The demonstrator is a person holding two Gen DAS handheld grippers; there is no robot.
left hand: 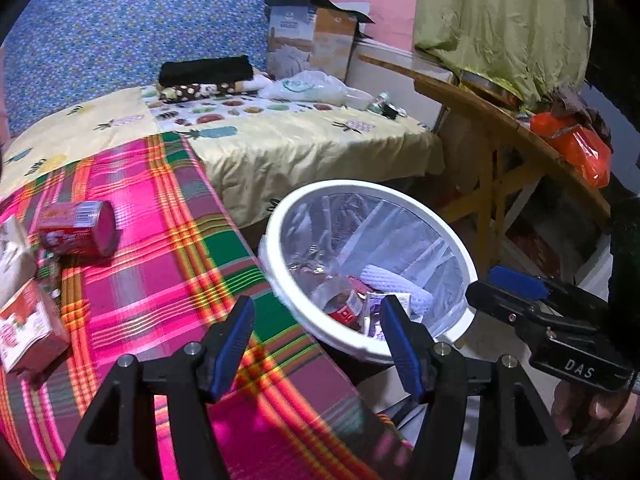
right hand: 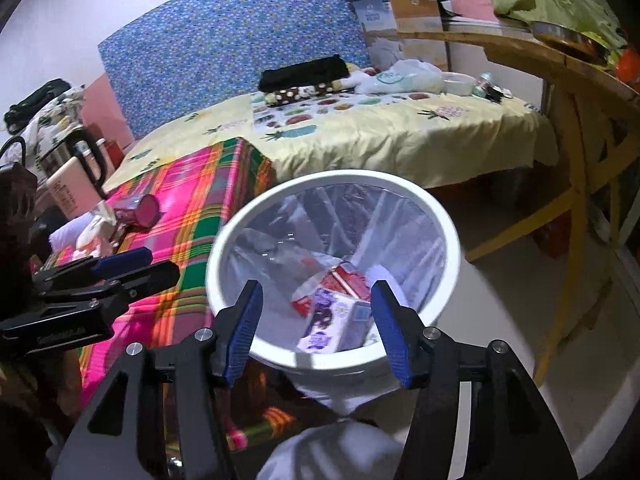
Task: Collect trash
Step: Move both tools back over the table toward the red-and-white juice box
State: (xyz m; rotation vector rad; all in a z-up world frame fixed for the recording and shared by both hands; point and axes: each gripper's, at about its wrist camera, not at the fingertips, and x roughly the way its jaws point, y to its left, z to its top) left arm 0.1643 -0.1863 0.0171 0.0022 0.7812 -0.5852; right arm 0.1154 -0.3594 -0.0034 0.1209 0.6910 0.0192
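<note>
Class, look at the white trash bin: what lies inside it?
Inside the white trash bin, a clear liner holds a purple-printed carton, a red pack and a plastic bottle. Anything beneath them is covered.

a lived-in bedroom in a home: a bed under a yellow pineapple-print sheet with folded clothes at its far end, a blue flowered mattress leaning on the pink wall, cardboard boxes behind, and a wooden table cluttered with bags.
</note>
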